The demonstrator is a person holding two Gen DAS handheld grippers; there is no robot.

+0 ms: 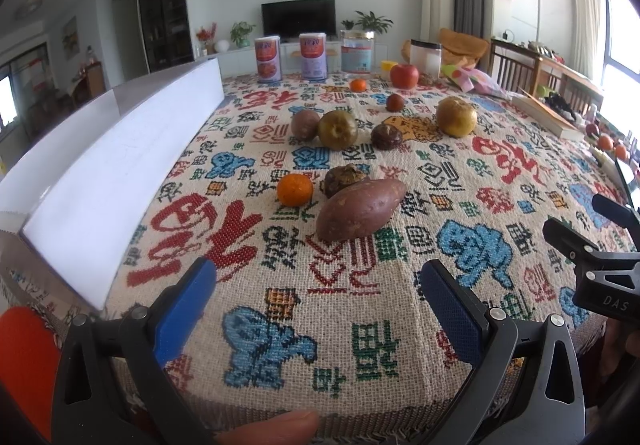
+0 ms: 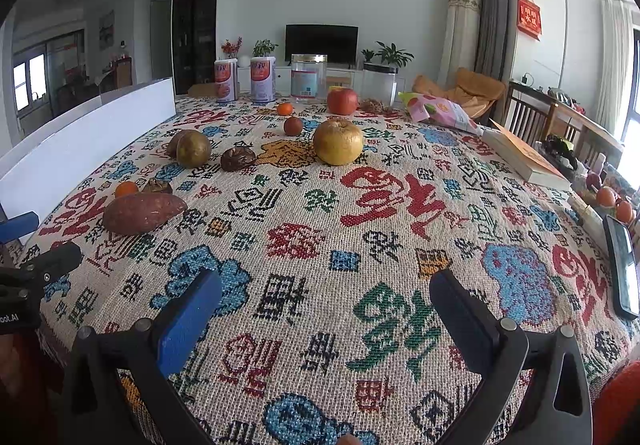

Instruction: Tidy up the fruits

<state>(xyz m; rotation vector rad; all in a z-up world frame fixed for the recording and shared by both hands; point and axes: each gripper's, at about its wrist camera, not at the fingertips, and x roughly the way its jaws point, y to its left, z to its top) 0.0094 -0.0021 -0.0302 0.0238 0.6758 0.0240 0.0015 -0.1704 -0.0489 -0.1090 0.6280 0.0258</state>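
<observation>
Patterned cloth covers the table [image 2: 400,205], where a sweet potato [image 1: 360,209] lies beside a tangerine [image 1: 295,189] (pears, apple farther back). Left claw [image 1: 318,303] and right claw [image 2: 326,315] hover spread, empty.

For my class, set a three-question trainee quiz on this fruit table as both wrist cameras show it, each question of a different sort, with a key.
1. True or false: the left gripper holds the sweet potato.
2. Which touches the sweet potato? A the red apple B the dark wrinkled fruit C the book
3. Fill in: the right gripper is ____, holding nothing.

Key: 1 false, it is open and short of it. 2 B. 3 open.
</observation>
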